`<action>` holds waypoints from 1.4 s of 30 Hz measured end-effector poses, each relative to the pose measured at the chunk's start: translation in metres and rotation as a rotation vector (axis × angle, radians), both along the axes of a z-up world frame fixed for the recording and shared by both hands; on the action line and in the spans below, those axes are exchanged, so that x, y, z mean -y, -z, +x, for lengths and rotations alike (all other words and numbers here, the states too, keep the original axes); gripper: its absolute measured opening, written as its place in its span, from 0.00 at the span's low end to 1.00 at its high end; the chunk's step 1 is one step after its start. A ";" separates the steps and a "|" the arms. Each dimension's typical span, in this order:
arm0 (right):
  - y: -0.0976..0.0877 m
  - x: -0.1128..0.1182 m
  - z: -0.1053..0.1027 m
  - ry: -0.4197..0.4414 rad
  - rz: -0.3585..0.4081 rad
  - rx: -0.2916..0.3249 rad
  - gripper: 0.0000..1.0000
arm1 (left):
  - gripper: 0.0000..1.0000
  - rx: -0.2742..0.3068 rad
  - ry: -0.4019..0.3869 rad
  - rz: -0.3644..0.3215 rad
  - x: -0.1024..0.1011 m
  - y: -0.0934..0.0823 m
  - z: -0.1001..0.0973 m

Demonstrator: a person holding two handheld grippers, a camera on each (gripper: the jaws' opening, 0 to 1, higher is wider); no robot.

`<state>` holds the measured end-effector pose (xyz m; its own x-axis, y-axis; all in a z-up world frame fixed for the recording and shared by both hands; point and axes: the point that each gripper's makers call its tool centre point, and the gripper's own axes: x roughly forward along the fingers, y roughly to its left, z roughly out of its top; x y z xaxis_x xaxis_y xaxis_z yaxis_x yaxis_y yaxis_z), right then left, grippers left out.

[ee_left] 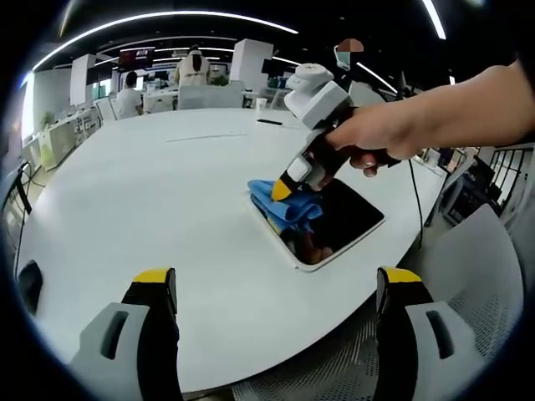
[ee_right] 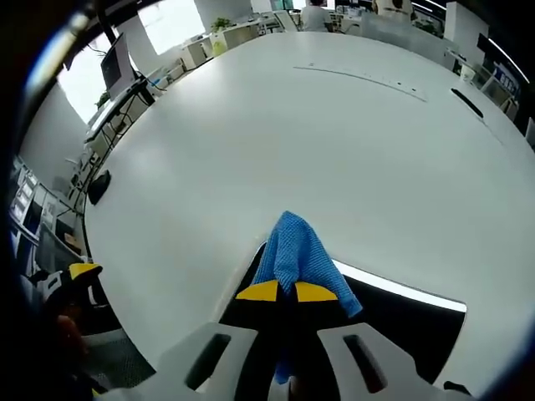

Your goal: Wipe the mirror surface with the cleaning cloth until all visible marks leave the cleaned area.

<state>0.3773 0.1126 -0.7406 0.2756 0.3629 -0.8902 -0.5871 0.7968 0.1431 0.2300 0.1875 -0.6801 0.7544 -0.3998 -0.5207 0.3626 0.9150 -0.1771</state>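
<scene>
One gripper, the right (ee_right: 288,291), holds the cloth (ee_right: 294,251) pinched on the mirror (ee_left: 351,213) at centre right of the left gripper view, the left gripper (ee_left: 276,288) waits wide apart, so wiping seems underway.

Bright, even light falls from long ceiling strips (ee_left: 167,17) and a window (ee_right: 180,21) that washes out white. The white table (ee_left: 125,217) shows soft shadows. Both views bend strongly at their edges, which blur slightly.
</scene>
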 end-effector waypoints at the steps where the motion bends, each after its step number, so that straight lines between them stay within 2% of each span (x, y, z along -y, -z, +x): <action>1: -0.001 0.001 -0.001 0.000 0.001 0.000 0.00 | 0.99 0.000 0.001 0.001 0.000 0.000 0.000; 13: -0.002 0.008 0.000 0.011 0.002 -0.015 0.00 | 0.99 -0.003 0.007 0.005 0.000 0.003 0.001; 26: -0.005 0.028 0.002 0.030 -0.012 -0.017 0.00 | 0.99 -0.007 0.012 0.001 0.002 0.002 0.001; 42: -0.003 0.035 0.004 0.047 -0.032 -0.018 0.00 | 0.99 -0.009 0.020 -0.004 0.006 0.000 -0.001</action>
<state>0.3817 0.0771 -0.7373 0.2756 0.3213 -0.9060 -0.5469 0.8275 0.1271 0.2289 0.1817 -0.6805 0.7412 -0.4171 -0.5259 0.3794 0.9067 -0.1845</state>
